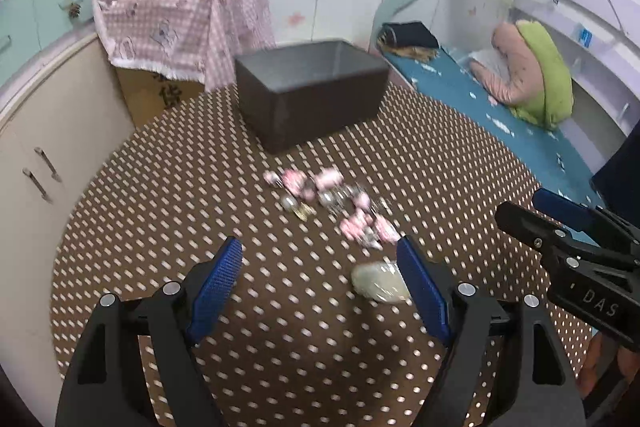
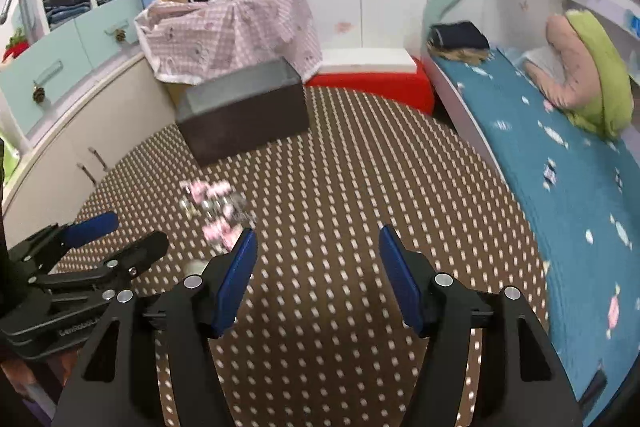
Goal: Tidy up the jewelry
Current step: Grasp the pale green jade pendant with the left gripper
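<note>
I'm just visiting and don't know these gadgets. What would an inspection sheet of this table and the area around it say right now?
Surface: round table under a brown cloth with pale dots.
Job's things: blurred pile of pink and silvery jewelry; a pale green piece lies apart from it, nearer the camera; open dark box behind.
Clutter: nothing seen.
Grippers: left gripper open, pale green piece by its right finger, not held; right gripper open, empty, above bare cloth.
Cables: nothing seen.
Surroundings: bed with blue sheet, pink checked cloth draped over something, cream cabinet, red stool.
</note>
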Demonstrator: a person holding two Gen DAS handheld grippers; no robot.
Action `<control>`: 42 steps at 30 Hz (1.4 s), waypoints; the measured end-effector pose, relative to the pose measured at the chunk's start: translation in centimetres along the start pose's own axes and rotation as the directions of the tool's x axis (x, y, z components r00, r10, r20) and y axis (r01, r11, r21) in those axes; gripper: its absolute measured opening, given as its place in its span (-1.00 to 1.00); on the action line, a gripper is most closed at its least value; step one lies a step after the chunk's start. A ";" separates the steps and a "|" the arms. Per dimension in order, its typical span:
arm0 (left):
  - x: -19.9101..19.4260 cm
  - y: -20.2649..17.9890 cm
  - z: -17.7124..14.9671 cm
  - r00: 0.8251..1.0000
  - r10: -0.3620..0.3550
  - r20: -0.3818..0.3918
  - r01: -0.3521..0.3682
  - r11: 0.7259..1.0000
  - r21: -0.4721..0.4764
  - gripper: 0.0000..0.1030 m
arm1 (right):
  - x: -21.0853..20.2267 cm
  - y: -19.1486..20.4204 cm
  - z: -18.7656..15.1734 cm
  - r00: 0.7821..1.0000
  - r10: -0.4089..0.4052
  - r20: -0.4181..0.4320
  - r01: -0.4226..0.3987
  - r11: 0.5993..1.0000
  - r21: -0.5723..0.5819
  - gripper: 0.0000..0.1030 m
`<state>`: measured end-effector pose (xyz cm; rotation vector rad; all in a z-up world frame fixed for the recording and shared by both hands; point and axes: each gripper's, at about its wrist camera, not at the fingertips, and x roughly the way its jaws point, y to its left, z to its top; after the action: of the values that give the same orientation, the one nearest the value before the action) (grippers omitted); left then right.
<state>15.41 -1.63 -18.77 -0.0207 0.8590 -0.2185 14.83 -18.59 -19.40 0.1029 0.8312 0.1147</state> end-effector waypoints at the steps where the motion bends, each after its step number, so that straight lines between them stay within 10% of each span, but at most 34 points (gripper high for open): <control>1: 0.1 -0.4 -0.4 1.000 -0.001 -0.003 0.002 1.000 0.002 0.49 | 0.1 -0.3 -0.3 1.000 0.002 -0.004 -0.002 1.000 0.009 0.19; 14: 3.3 -2.9 -2.0 0.997 0.020 -0.080 -0.015 0.998 0.057 0.46 | 0.7 -2.0 -1.2 1.000 0.014 -0.027 -0.013 0.999 0.048 0.19; 19: 3.1 -3.3 -2.1 0.997 0.044 -0.058 -0.037 0.992 0.119 -0.19 | 0.9 -1.6 -1.0 0.999 0.019 -0.029 -0.018 0.999 0.038 0.27; 34: 0.7 3.8 -1.1 0.999 -0.013 -0.043 0.012 1.000 -0.020 -0.20 | 4.6 5.9 0.2 0.994 0.063 -0.094 -0.075 0.990 -0.123 0.27; 42: 0.1 5.7 -1.1 0.999 -0.040 -0.035 0.039 0.998 -0.042 -0.20 | 7.2 7.6 0.9 0.987 0.062 -0.148 -0.088 0.981 -0.174 -0.06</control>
<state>15.72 4.04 -20.15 -0.0725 0.8993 -0.2390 19.83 -10.07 -22.97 -0.0447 0.9558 0.2701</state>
